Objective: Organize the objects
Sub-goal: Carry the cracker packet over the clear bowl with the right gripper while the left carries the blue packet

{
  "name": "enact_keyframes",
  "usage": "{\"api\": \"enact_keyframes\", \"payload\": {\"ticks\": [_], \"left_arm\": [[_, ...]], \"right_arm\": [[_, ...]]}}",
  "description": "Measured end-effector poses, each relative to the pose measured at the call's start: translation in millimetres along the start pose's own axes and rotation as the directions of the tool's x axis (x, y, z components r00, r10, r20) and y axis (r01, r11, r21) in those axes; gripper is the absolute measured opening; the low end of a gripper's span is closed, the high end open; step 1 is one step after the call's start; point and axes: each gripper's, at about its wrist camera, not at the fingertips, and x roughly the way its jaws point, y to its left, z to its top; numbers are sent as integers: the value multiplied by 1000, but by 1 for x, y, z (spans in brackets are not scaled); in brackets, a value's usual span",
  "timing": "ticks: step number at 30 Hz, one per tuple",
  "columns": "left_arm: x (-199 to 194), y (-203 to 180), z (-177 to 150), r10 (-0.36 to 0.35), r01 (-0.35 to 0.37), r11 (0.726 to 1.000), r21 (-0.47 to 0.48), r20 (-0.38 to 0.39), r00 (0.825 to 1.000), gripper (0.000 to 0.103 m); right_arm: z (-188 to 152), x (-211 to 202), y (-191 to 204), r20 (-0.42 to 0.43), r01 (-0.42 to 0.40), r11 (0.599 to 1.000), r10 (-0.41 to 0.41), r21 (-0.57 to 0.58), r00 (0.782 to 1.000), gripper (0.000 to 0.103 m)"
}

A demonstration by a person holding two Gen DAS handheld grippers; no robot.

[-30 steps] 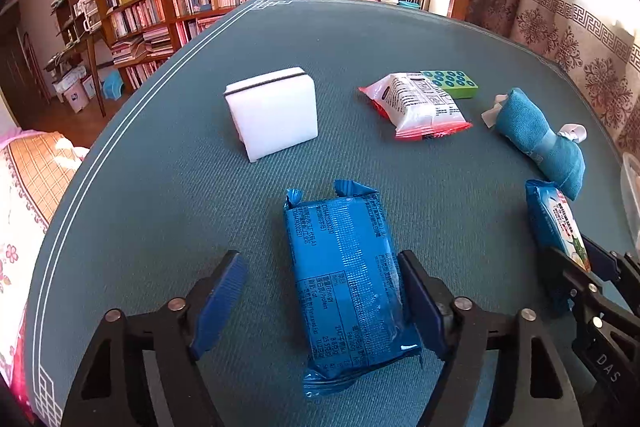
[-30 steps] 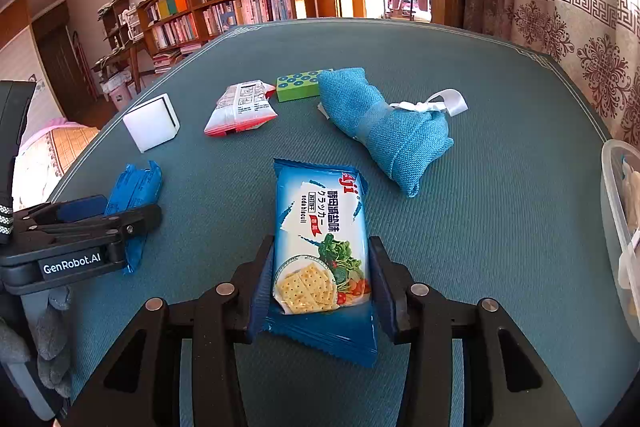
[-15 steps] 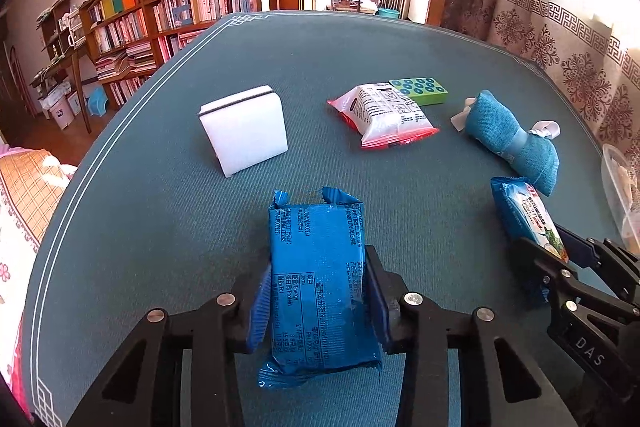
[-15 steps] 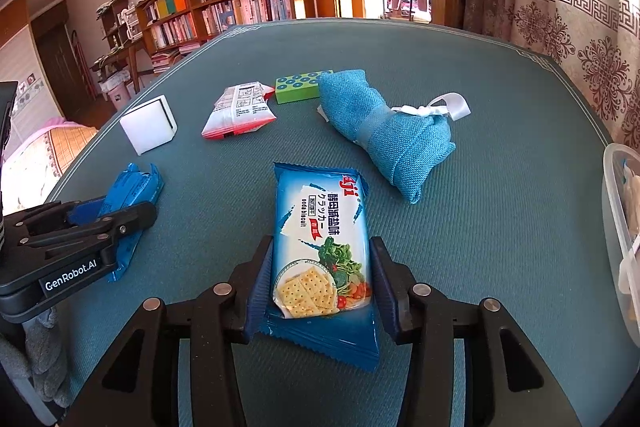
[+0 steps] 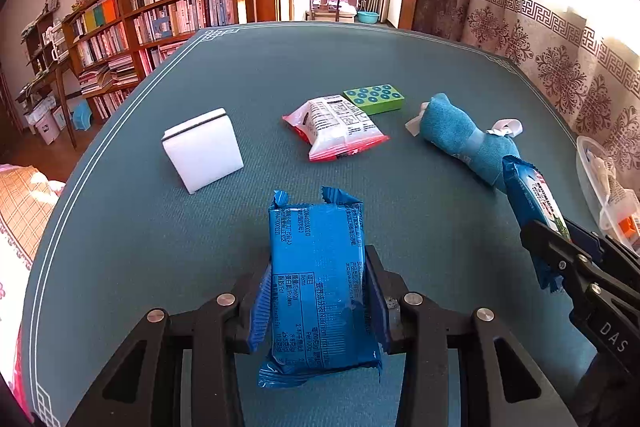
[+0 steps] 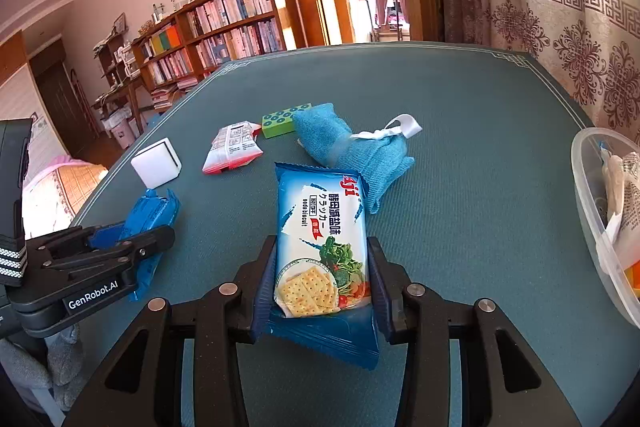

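Left wrist: white box and towel roll lie beyond gripped packet.

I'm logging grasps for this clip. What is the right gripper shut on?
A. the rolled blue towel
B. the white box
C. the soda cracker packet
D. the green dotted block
C: the right gripper has both fingers pressed against the sides of the soda cracker packet, while the rolled blue towel lies on the table beyond it.

"GenRobot.AI" on left tool; "DAS" on right tool
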Motion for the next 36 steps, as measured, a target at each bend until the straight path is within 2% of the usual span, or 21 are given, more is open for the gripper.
{"api": "enact_keyframes", "payload": {"ticks": [9, 20, 27, 36], "left_arm": [[-3, -29, 3, -26, 26, 998, 48, 7, 1000, 43], [-6, -66, 9, -65, 64, 992, 111, 7, 998, 43], [-5, -90, 11, -87, 86, 985, 147, 1, 996, 43], [-7, -125, 22, -134, 130, 970, 205, 6, 991, 43]], "right_arm": [[0, -28, -30, 49, 33, 997, -36, 64, 998, 43], [0, -68, -81, 118, 101, 982, -121, 161, 986, 43], [2, -93, -117, 150, 172, 961, -206, 215, 967, 43], [8, -118, -170, 172, 276, 917, -333, 287, 927, 43]]}}
